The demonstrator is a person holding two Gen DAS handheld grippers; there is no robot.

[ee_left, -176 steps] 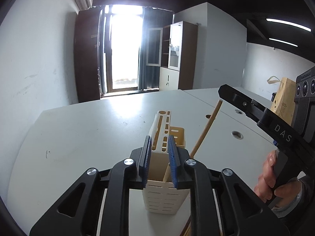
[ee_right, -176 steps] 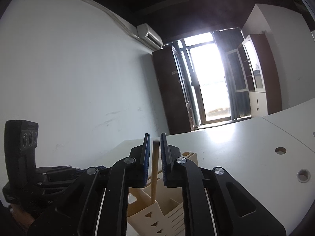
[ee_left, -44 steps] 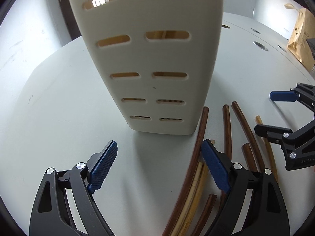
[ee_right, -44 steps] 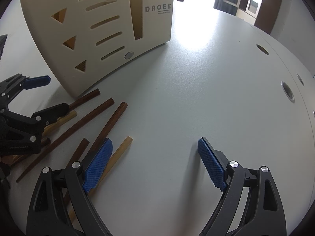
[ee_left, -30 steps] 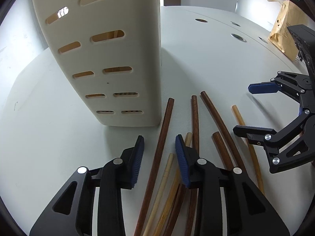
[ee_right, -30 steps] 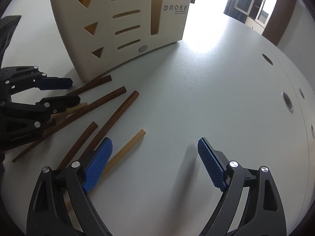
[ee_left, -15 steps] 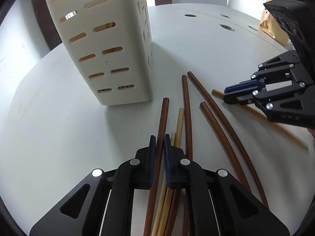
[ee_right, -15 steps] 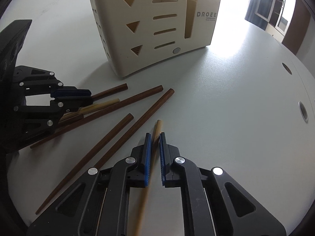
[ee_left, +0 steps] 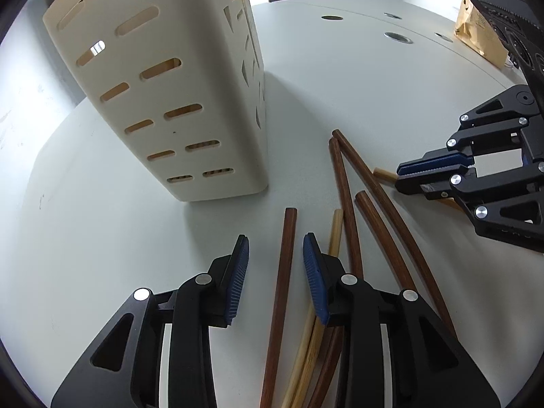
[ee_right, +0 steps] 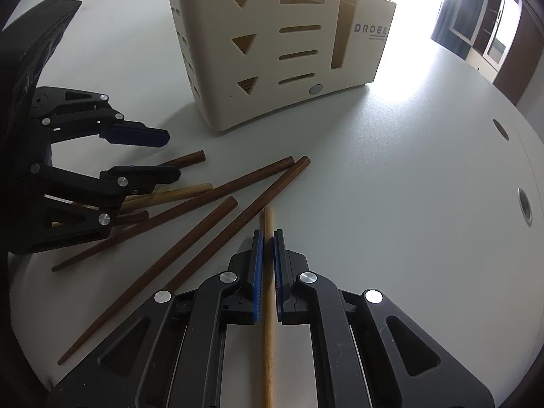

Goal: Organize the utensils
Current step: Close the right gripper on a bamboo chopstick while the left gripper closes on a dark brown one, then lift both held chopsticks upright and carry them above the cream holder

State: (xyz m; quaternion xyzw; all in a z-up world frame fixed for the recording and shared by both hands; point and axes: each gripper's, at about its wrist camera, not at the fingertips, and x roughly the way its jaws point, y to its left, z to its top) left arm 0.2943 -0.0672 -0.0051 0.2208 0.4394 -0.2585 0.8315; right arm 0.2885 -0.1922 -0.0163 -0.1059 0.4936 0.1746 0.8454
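A cream slotted utensil holder point(ee_left: 176, 102) stands upright on the white table; it also shows in the right wrist view point(ee_right: 289, 51). Several dark and light wooden chopsticks lie in front of it. My left gripper point(ee_left: 275, 265) is open, its pads either side of a dark chopstick point(ee_left: 282, 292) that lies on the table. My right gripper point(ee_right: 267, 248) is shut on a light bamboo chopstick point(ee_right: 268, 323), low over the table; it also shows in the left wrist view point(ee_left: 431, 173). The left gripper appears open in the right wrist view point(ee_right: 153, 156).
The white table point(ee_right: 408, 187) has round cable holes point(ee_right: 525, 205) to the right. A brown paper bag point(ee_left: 479, 23) stands at the far right of the left wrist view. Loose dark chopsticks point(ee_right: 190, 238) lie between the two grippers.
My left gripper has opened from around the dark chopstick, which now lies on the table between the pads. My right gripper stays shut on the light chopstick.
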